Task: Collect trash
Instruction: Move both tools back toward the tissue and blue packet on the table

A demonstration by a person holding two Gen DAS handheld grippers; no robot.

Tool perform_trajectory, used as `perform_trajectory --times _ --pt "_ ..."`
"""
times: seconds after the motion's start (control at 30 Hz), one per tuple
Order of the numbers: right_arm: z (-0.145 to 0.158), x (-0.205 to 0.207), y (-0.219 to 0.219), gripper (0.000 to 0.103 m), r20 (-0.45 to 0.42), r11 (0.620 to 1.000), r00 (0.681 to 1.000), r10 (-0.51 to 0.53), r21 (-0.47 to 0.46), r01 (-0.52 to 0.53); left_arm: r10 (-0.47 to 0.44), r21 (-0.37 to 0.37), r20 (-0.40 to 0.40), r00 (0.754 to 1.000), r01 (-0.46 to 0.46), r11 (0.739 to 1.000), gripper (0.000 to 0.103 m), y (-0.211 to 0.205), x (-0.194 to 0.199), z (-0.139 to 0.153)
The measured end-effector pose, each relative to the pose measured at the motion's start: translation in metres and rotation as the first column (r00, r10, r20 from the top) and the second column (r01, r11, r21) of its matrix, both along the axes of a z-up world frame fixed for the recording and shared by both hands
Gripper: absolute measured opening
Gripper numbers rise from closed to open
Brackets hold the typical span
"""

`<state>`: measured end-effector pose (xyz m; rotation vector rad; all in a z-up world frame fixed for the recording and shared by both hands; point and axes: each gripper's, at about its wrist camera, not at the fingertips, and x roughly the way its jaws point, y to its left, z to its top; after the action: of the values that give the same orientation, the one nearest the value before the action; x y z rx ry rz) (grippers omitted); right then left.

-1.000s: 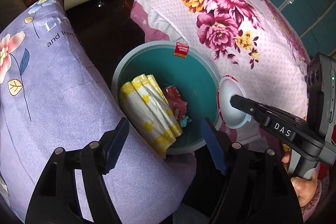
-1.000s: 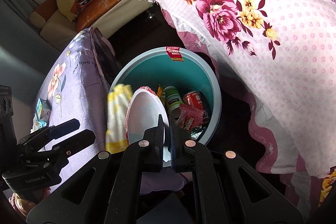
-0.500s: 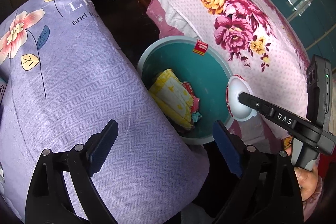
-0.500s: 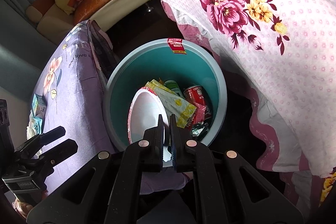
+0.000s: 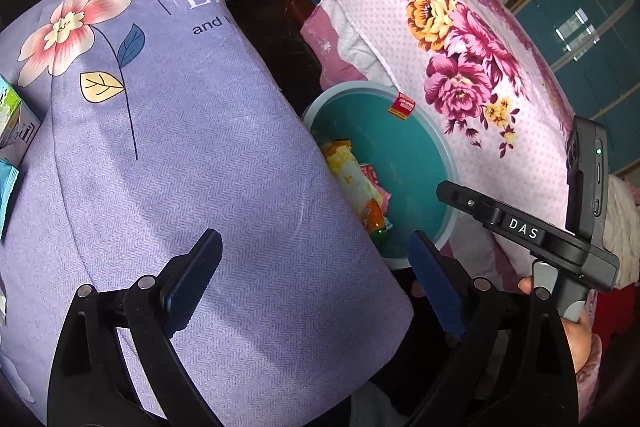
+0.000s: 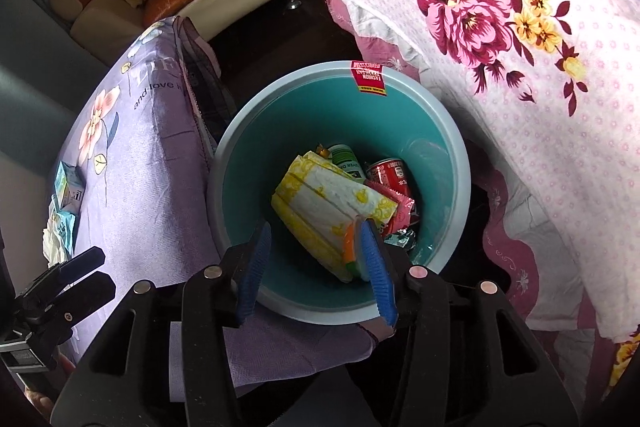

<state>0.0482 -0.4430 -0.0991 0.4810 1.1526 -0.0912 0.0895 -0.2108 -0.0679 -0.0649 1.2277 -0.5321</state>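
Your right gripper [image 6: 316,267] hangs over the near rim of the teal trash bin [image 6: 452,131], fingers spread and empty. Inside, a yellow-and-white wrapper pack [image 6: 328,203] lies slanted, long axis running from far left to near right, half hiding a red can [image 6: 390,173] (its label unreadable). Your left gripper [image 5: 316,279] hovers released above the purple floral cloth [image 5: 180,147].
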Motion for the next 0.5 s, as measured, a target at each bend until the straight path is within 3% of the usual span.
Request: perform_trajectory --times 0.13,0.27,0.5 --pt "0.004 -0.003 -0.001 0.052 -0.004 1.0 1.0 -0.013 -0.006 0.013 0.003 -0.008 -0.007 1.0 -0.003 1.0 0.094 0.005 -0.004 0.0" --pt "0.012 -0.006 0.006 0.065 -0.001 1.0 1.0 -0.002 -0.017 0.002 0.016 -0.011 -0.009 1.0 -0.016 1.0 0.094 0.014 -0.008 0.001" --pt "0.026 -0.007 0.036 0.073 -0.004 0.997 0.998 0.06 -0.05 -0.06 0.067 -0.012 -0.008 0.998 -0.067 0.998 0.095 0.042 -0.015 0.002"
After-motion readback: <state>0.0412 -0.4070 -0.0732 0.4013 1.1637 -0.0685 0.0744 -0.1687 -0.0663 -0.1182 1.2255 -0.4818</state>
